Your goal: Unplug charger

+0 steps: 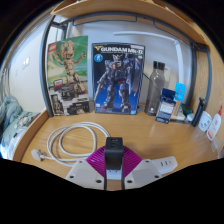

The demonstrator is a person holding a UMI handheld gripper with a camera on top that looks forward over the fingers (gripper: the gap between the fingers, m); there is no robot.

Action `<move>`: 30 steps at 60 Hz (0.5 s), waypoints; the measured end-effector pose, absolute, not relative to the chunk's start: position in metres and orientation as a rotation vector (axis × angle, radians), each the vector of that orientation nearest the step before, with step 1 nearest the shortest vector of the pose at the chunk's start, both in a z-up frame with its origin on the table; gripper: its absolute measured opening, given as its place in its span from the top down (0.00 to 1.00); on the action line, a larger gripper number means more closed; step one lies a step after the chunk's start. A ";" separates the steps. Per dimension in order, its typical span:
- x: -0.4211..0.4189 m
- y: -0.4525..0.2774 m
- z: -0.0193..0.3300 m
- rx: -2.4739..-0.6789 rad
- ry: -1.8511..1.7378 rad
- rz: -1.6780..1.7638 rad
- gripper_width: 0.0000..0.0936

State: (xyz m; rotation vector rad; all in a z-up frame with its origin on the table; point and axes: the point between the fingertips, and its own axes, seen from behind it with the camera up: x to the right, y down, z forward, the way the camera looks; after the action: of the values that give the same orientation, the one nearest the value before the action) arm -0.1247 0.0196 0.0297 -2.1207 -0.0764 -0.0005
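item: gripper [113,170], hand-held, fingers pointing toward 12 o'clock over a wooden desk [140,135]; jaws drawn in around a black charger [114,151], the purple pads [97,160] lying against its flanks, so by my reading pinching it rather than merely bracketing it

item: charger, small dark block, upright between the fingertips, dead centre, its long axis running roughly 6 to 12 o'clock in line with the fingers; what it plugs into is hidden beneath it, likely a power strip, cannot tell

item: white cable [68,140], looped in a loose coil at 10 o'clock from the charger, lying flat on the desk; whether it joins the charger is not visible

item: model kit box [118,78], standing at 12 o'clock, well beyond the fingers, against the back wall

item: second box with a figure picture [68,76], at 11 o'clock, beside the first

item: bottles [157,88], at 1 o'clock, near the boxes

judgement: the charger sits straight ahead within the jaws, so the pull should follow its own axis, straight out of the socket, no sideways twist
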 end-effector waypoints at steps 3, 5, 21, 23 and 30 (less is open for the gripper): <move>-0.124 0.019 0.031 -2.137 -0.070 -0.007 0.83; -0.125 0.021 0.036 -2.145 -0.069 0.002 0.86; -0.078 0.080 0.289 -1.805 -0.065 0.050 0.89; -0.057 0.076 0.300 -1.808 -0.047 0.038 0.89; 0.019 0.059 0.291 -1.886 -0.002 -0.048 0.89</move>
State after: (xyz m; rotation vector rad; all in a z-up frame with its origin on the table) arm 0.0191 0.0590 0.2907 -1.8863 -0.0019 -0.0482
